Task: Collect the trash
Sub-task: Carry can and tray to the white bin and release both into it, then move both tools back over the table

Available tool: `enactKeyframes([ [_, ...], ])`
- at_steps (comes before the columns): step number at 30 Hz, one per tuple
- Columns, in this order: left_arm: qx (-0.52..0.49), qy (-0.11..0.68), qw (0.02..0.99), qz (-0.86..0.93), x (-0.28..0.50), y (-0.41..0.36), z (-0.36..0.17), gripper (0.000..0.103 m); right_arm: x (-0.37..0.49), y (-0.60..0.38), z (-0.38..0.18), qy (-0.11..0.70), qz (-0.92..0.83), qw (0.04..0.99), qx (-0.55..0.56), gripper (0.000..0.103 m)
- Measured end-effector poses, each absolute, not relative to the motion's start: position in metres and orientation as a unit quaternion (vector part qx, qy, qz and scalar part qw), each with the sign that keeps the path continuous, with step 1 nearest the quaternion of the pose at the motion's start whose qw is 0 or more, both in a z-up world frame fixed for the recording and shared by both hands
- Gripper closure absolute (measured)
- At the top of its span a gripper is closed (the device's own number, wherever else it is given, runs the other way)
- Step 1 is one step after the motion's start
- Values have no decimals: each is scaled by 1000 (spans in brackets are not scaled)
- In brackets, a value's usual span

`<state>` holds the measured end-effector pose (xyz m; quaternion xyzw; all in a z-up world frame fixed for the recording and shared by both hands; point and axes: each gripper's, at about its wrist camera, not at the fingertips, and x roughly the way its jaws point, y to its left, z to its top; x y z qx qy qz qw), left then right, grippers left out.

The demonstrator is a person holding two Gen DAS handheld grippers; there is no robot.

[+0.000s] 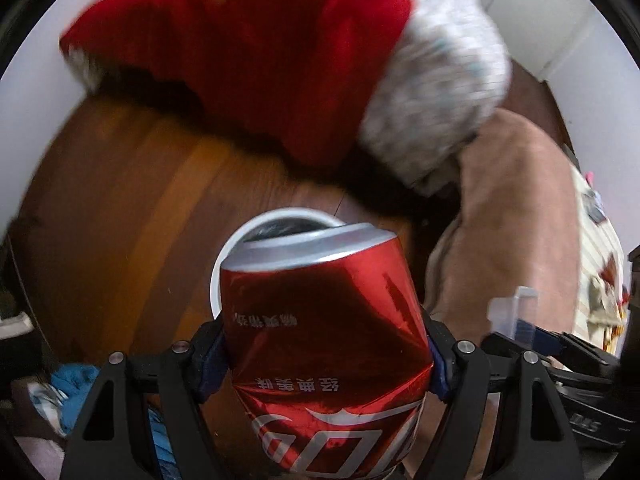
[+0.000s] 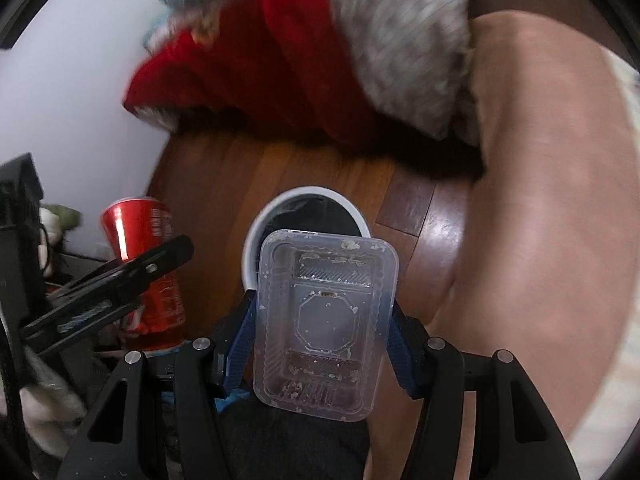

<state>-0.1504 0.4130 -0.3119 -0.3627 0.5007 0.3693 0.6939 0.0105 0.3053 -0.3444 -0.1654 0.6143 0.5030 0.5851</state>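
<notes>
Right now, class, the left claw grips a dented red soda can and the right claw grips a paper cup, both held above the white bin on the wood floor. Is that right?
One detail is wrong. The right claw grips a clear plastic food tray, not a paper cup, as the right wrist view shows. The left claw does hold the dented red soda can, above the white bin.

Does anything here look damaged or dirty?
Yes. The red can in the left tool is dented where the fingers squeeze it. The clear plastic tray in the right tool carries food crumbs. Both are above the white bin.
</notes>
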Motion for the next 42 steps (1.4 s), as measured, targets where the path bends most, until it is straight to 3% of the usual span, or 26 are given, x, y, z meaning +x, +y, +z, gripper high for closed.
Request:
enactKeyframes([
  [4, -417, 515, 658, 357, -162, 449, -363, 25, -5, 364, -401, 633, 489, 563, -210, 42],
  [7, -459, 504, 639, 356, -177, 464, -388, 3, -9, 388, -440, 653, 477, 542, -229, 41],
  [9, -482, 491, 631, 359, -186, 472, -394, 2, -13, 400, -457, 667, 474, 525, -233, 38],
  [11, -483, 487, 626, 371, -193, 473, -396, 2, -11, 408, -471, 676, 470, 517, -233, 14],
  [13, -471, 484, 626, 390, -208, 473, -392, 2, -13, 407, -474, 674, 475, 516, -231, 10],
  [15, -446, 486, 625, 417, -214, 470, -390, 1, -15, 405, -473, 667, 480, 519, -233, 0],
  [29, -366, 493, 631, 473, -229, 398, -370, 2, -30, 351, -436, 570, 472, 580, -341, 0],
  [42, -336, 469, 662, 478, -225, 351, -315, 2, -33, 302, -360, 518, 499, 618, -317, 0],
])
